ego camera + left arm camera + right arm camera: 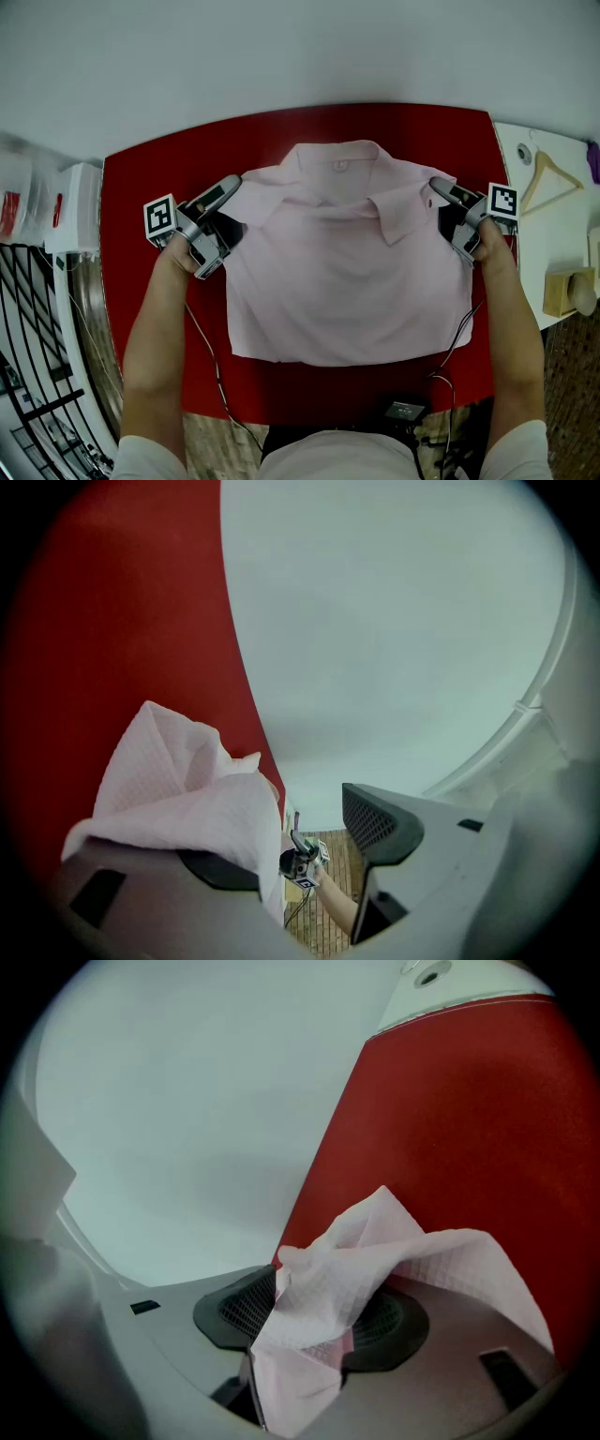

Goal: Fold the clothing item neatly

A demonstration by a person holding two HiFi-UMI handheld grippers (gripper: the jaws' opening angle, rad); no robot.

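Though its sleeves seem folded in, the shirt (347,281) likely needs another fold; left gripper (230,220) and right gripper (448,220) gape wide, cloth lying loose.

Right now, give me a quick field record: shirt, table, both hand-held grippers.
shirt: pink, lying flat, collar at the far edge
table: red, shirt roughly centred on it
left hand-held gripper: at the shirt's left edge, jaws apart, fabric draped over one jaw, not pinched
right hand-held gripper: at the shirt's right edge, jaws apart, loose fabric between them
hanger: on the white surface to the right, untouched
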